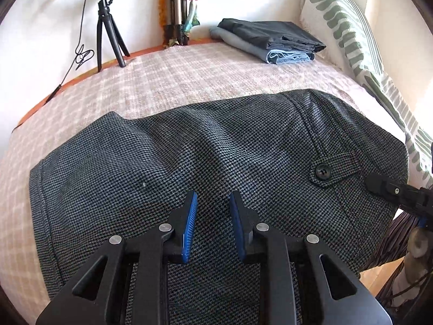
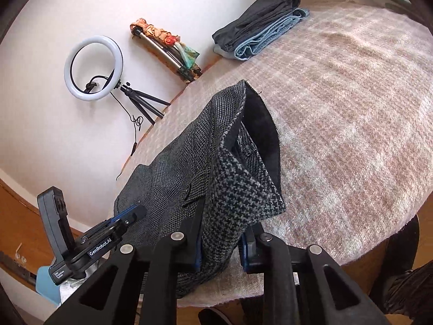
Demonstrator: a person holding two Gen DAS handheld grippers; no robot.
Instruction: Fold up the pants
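Note:
Grey houndstooth pants (image 1: 205, 162) lie across the pink plaid blanket (image 1: 176, 81), with a buttoned pocket flap (image 1: 323, 172) to the right. My left gripper (image 1: 212, 216) hovers open just above the middle of the pants, holding nothing. My right gripper (image 2: 220, 246) is shut on the waistband end of the pants (image 2: 230, 189) and lifts it off the blanket, so the fabric stands up in a fold. The left gripper also shows in the right wrist view (image 2: 130, 218), low on the left. The right gripper's tip shows in the left wrist view (image 1: 379, 185).
A stack of folded dark and denim pants (image 1: 270, 39) sits at the far side of the blanket. A green patterned pillow (image 1: 351, 32) leans at the right. A ring light on a tripod (image 1: 102, 13) stands on the floor beyond the bed edge.

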